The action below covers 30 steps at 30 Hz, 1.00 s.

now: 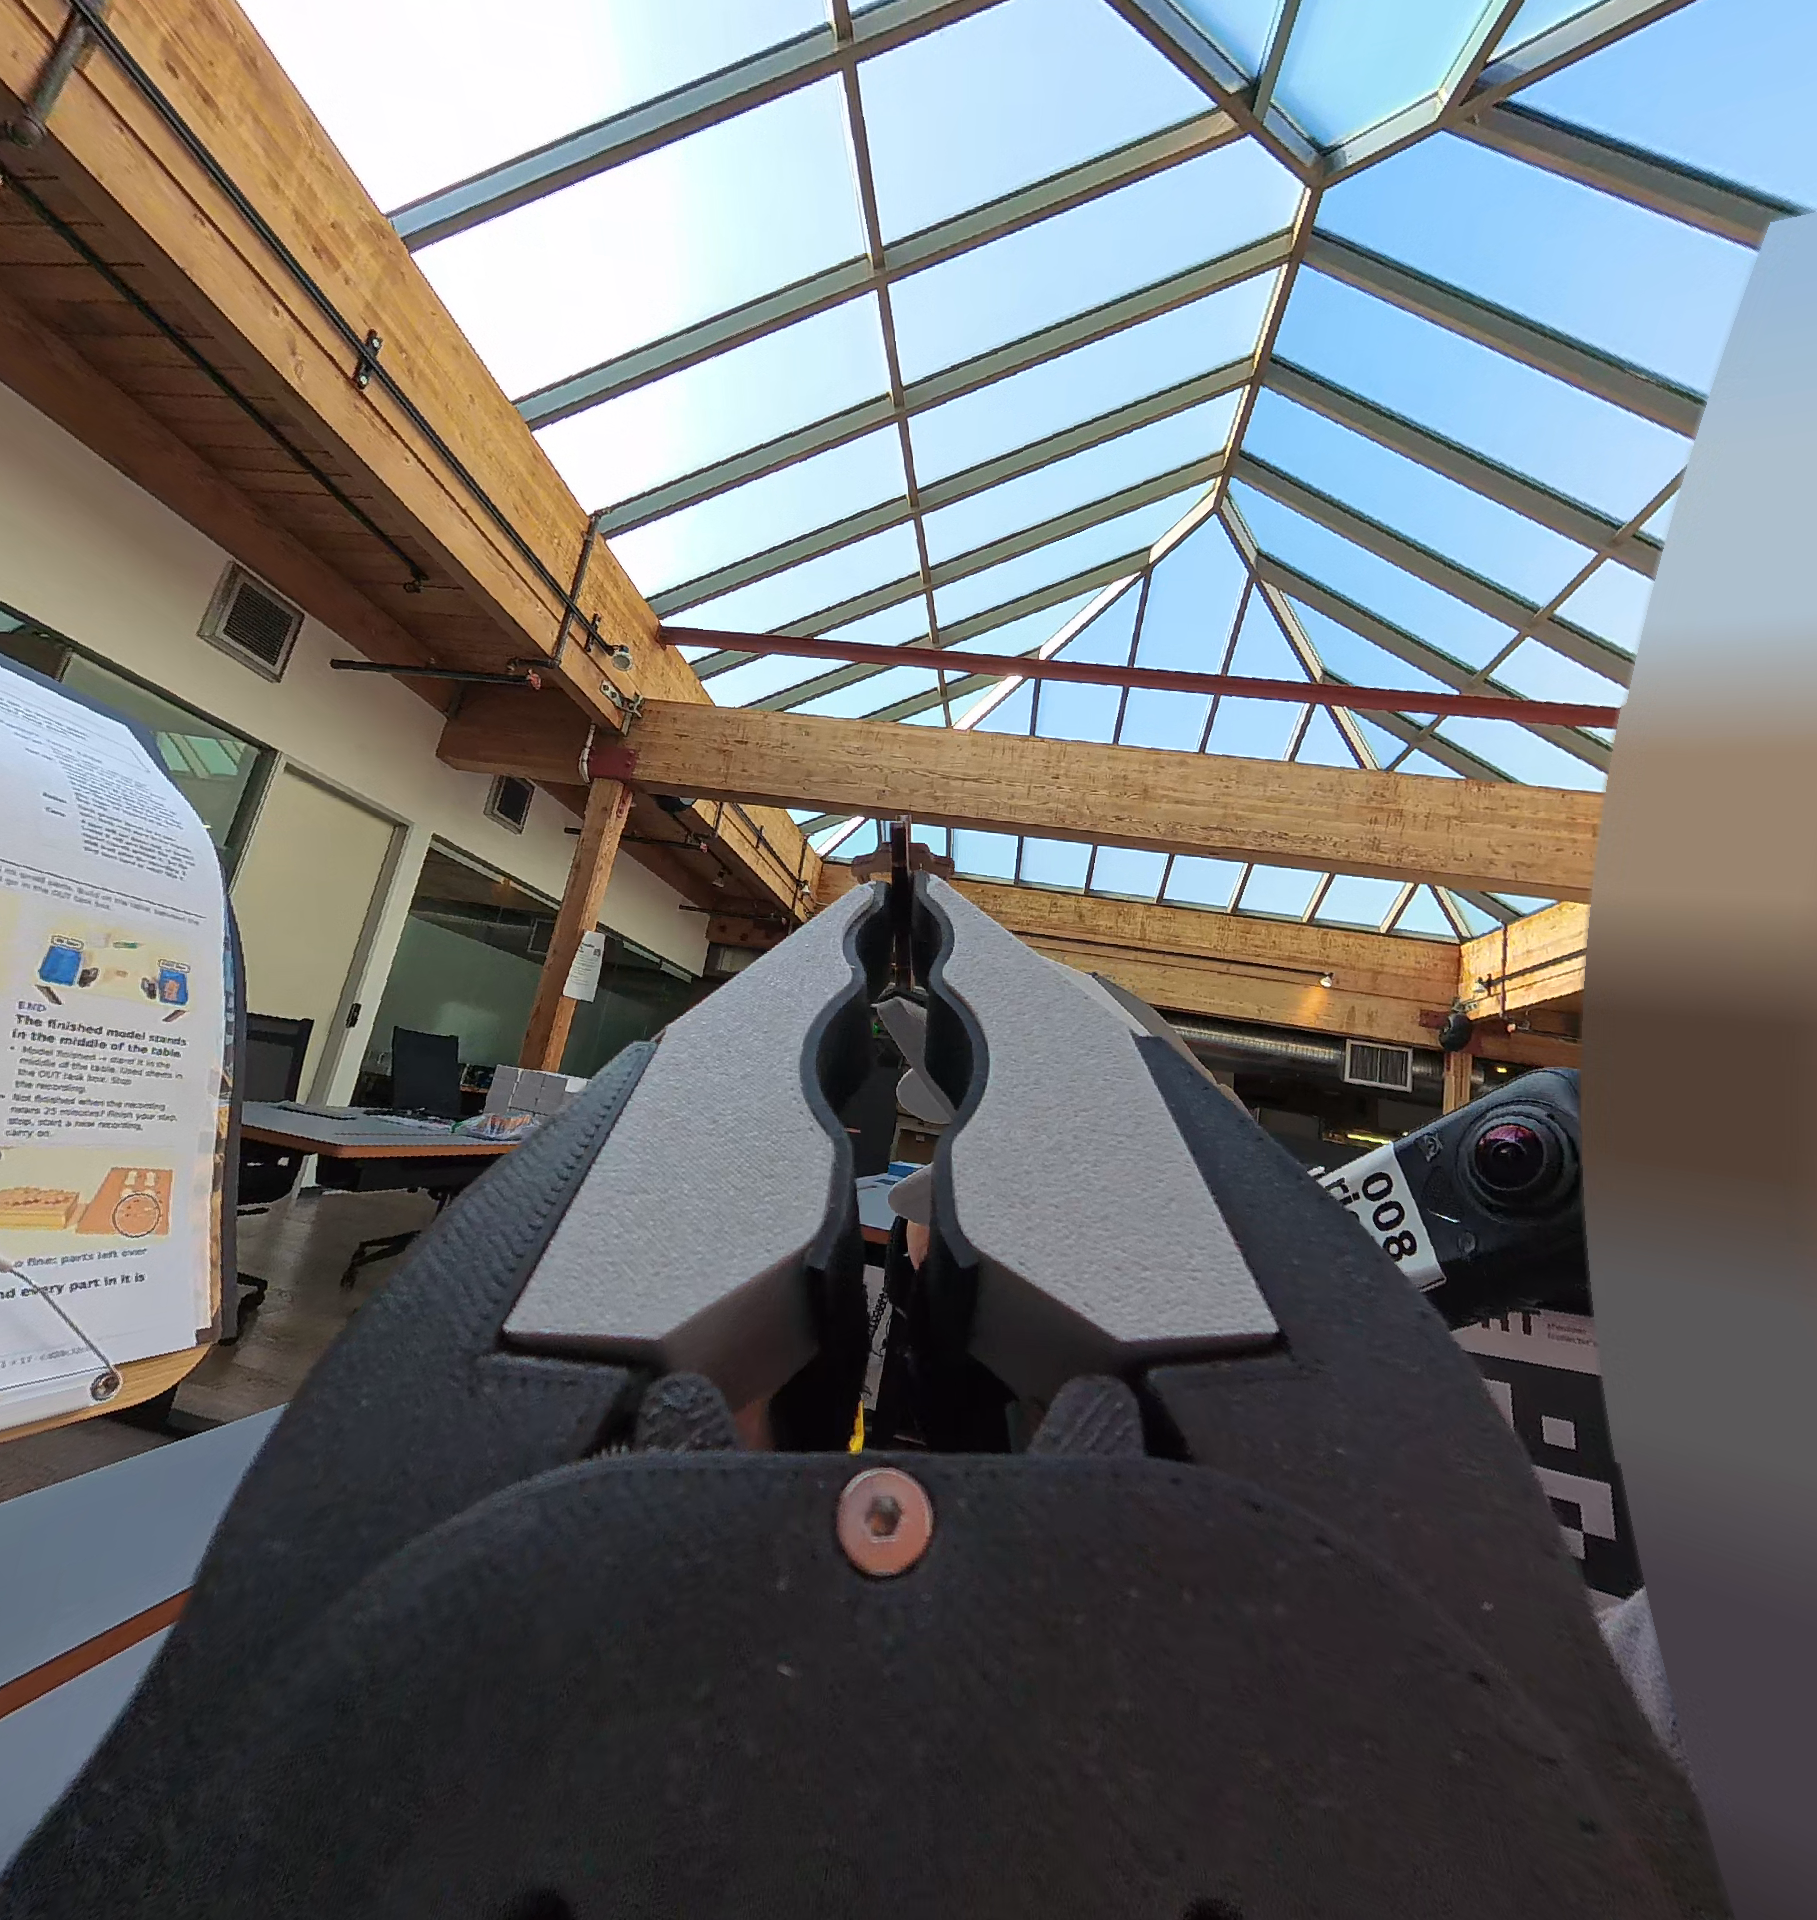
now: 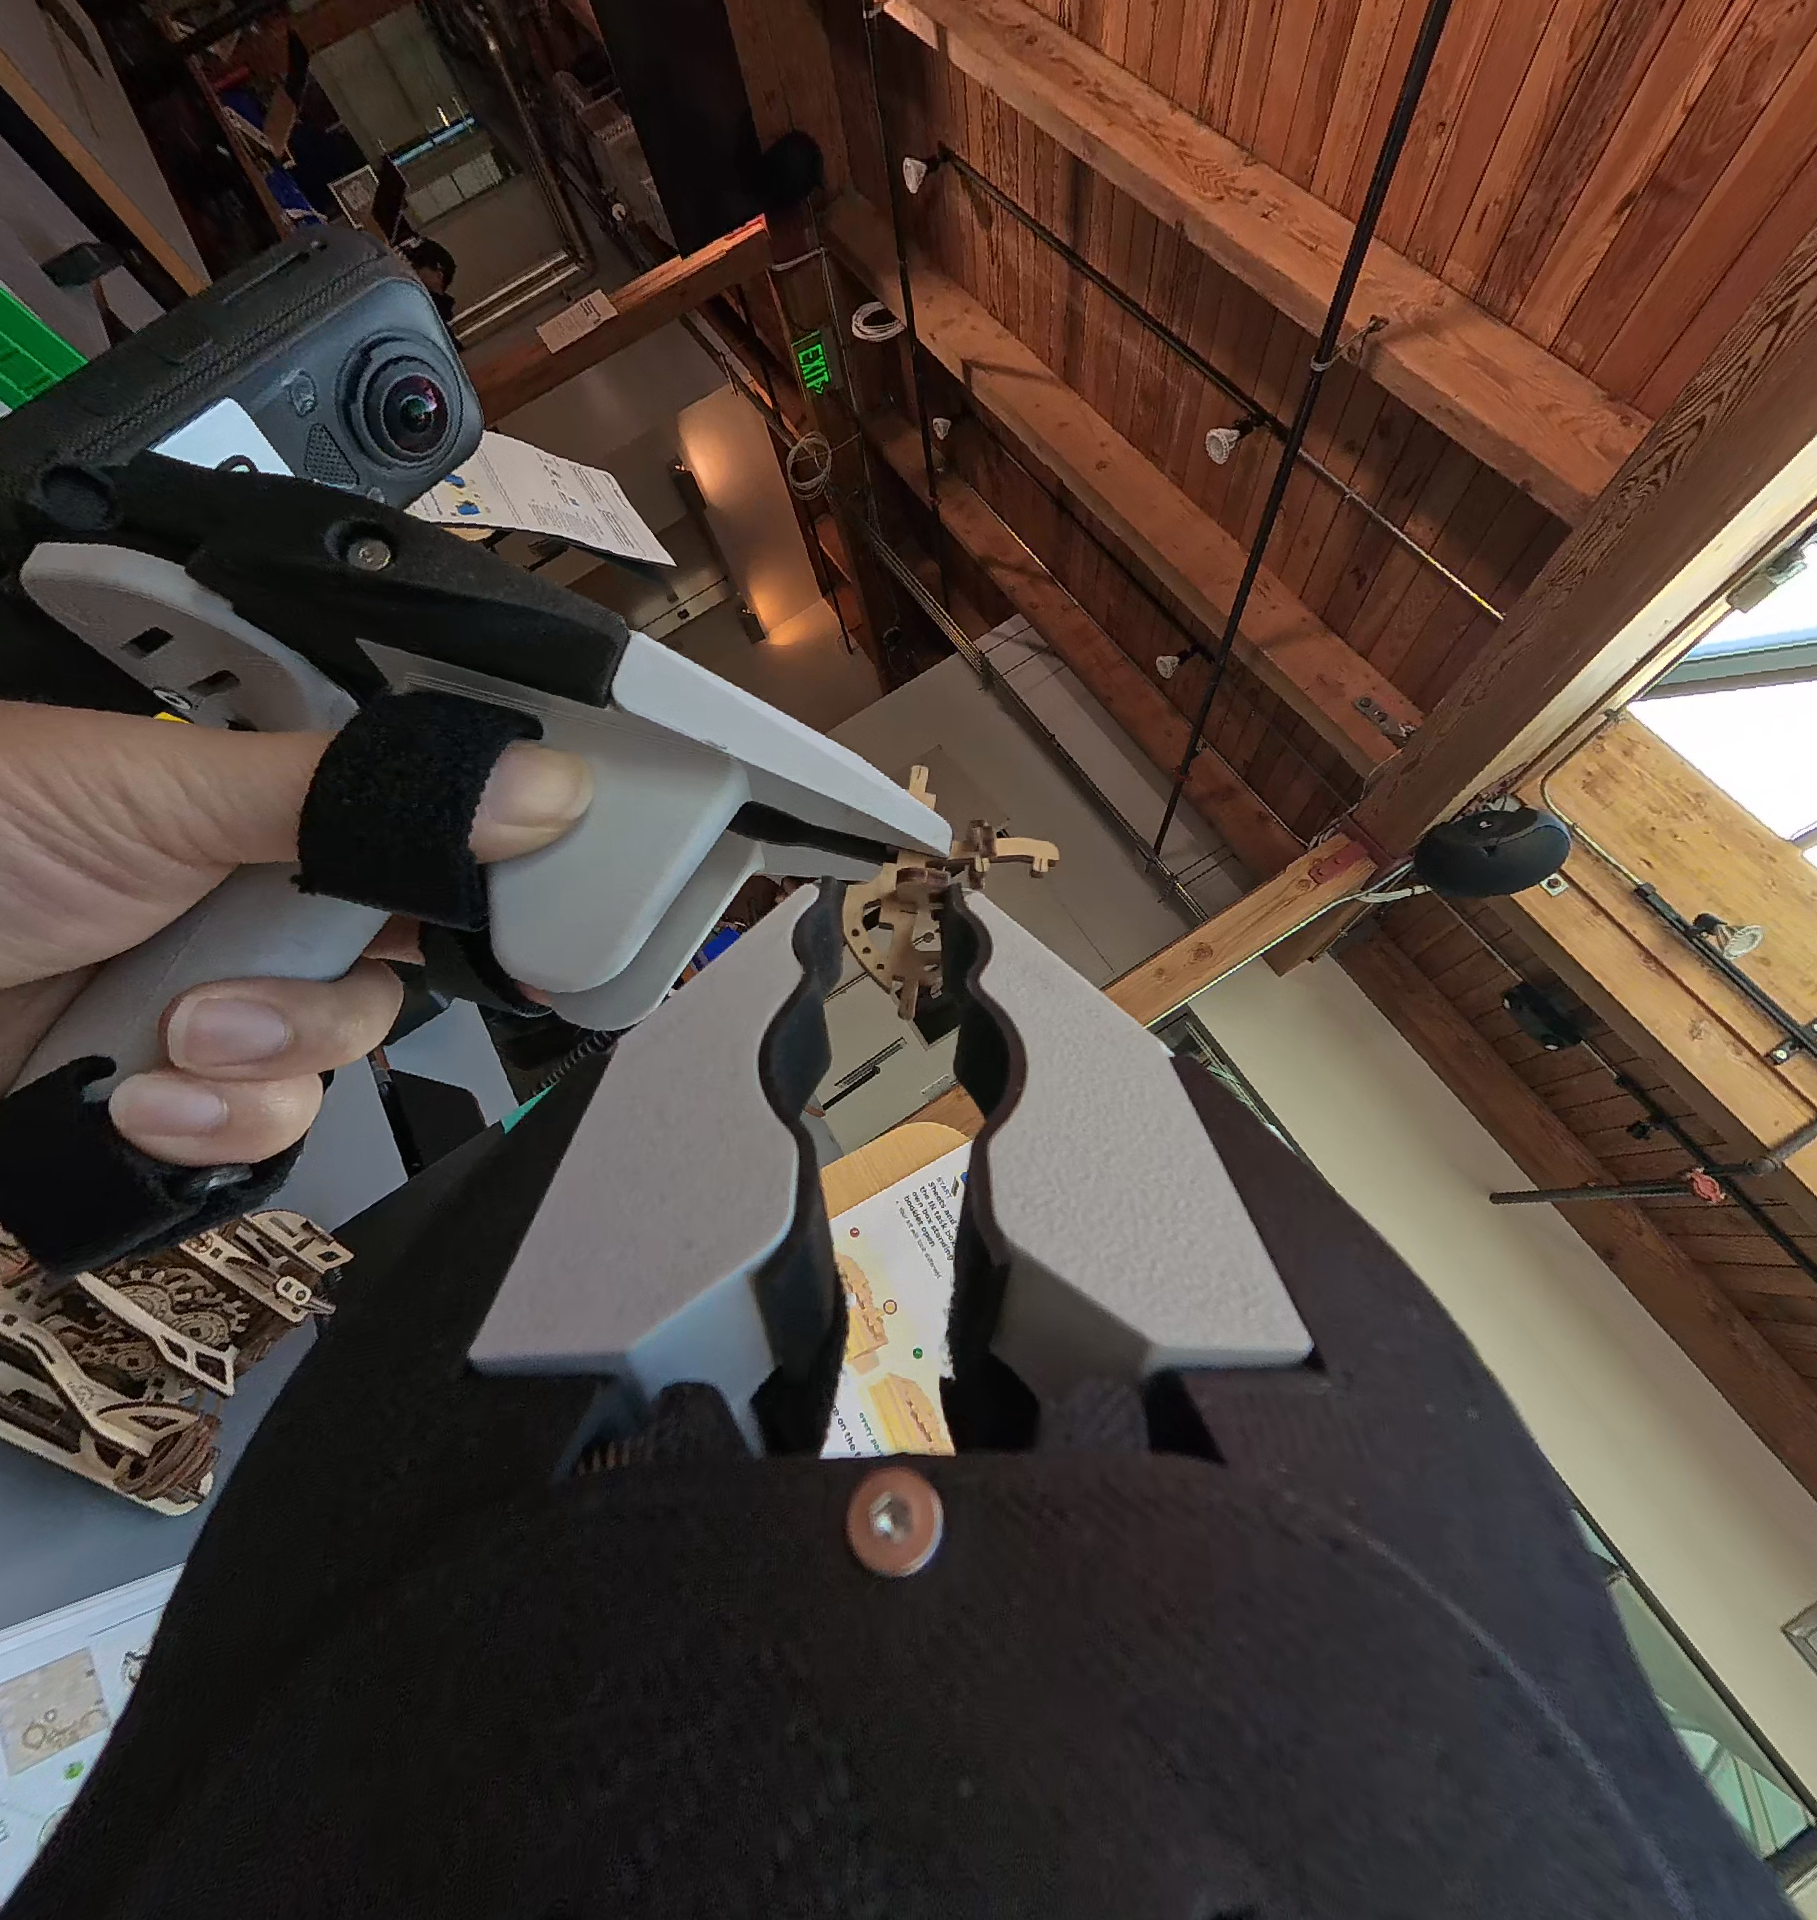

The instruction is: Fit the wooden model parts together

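Observation:
Both grippers are raised in the air and meet tip to tip. My left gripper (image 1: 902,896) is shut on a thin wooden part (image 1: 902,857) seen edge-on. In the right wrist view it (image 2: 940,844) comes in from the left, held by a hand, and its tips pinch a small notched wooden piece (image 2: 1003,847). My right gripper (image 2: 896,902) is shut on a small wooden sub-assembly (image 2: 883,935) with a curved toothed piece. The notched piece touches the top of that sub-assembly. The joint itself is too small to make out.
A larger part-built wooden model (image 2: 104,1351) stands on the grey table (image 2: 10,1538) at lower left. A printed parts sheet (image 2: 31,1725) lies near it. An instruction sheet on a stand (image 1: 73,1039) is to the left. The right gripper's camera (image 1: 1506,1153) is close on the right.

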Motion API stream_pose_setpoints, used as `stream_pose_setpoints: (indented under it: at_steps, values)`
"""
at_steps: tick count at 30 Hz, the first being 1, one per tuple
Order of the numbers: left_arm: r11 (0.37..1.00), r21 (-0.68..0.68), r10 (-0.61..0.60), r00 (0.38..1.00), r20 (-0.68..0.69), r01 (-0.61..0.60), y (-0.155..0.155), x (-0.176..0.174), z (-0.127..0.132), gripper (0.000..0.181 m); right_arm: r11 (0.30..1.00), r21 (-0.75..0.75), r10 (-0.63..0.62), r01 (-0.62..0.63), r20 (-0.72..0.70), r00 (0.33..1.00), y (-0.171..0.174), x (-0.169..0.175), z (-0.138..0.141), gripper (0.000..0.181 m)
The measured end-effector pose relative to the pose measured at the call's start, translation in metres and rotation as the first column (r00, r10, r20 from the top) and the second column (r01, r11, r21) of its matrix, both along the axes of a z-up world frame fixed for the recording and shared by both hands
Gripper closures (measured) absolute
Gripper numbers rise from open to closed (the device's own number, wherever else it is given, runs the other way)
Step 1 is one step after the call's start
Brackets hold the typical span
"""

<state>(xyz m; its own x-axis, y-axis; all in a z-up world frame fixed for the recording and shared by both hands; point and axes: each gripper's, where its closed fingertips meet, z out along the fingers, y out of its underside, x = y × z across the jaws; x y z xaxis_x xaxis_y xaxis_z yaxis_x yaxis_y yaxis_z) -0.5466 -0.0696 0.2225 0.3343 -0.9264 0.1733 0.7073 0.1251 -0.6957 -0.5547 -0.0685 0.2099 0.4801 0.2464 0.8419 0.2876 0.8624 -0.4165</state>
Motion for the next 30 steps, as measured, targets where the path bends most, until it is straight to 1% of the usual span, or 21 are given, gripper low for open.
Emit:
stream_pose_setpoints:
  at_steps: [1, 18, 23, 25, 30]
  values:
    - [1.0, 0.001, 0.001, 1.0, -0.001, -0.001, -0.0002, 0.0001, 0.0, 0.181, 1.0, 0.003, 0.001, -0.001, -0.001, 1.0, -0.0002, 0.0, 0.0001, 0.164]
    - [1.0, 0.008, 0.025, 1.0, -0.007, -0.025, -0.0002, -0.0008, 0.0001, 0.181, 1.0, 0.023, -0.014, 0.014, -0.002, 1.0, 0.0007, 0.0007, 0.0004, 0.166]
    - [1.0, 0.009, 0.014, 1.0, -0.02, -0.013, 0.0001, -0.0003, 0.0005, 0.181, 1.0, 0.025, 0.005, -0.006, 0.004, 1.0, 0.0015, 0.0009, 0.001, 0.165]
    - [1.0, 0.018, 0.024, 0.999, -0.032, -0.023, -0.0002, 0.0002, 0.0005, 0.181, 0.999, 0.037, 0.013, -0.013, 0.01, 1.0, 0.0013, 0.0012, 0.0009, 0.165]
    - [0.994, 0.059, 0.1, 0.992, -0.075, -0.096, -0.0031, 0.0021, 0.0014, 0.181, 0.998, 0.051, 0.038, -0.039, 0.004, 0.999, -0.0008, 0.0022, 0.0019, 0.165]
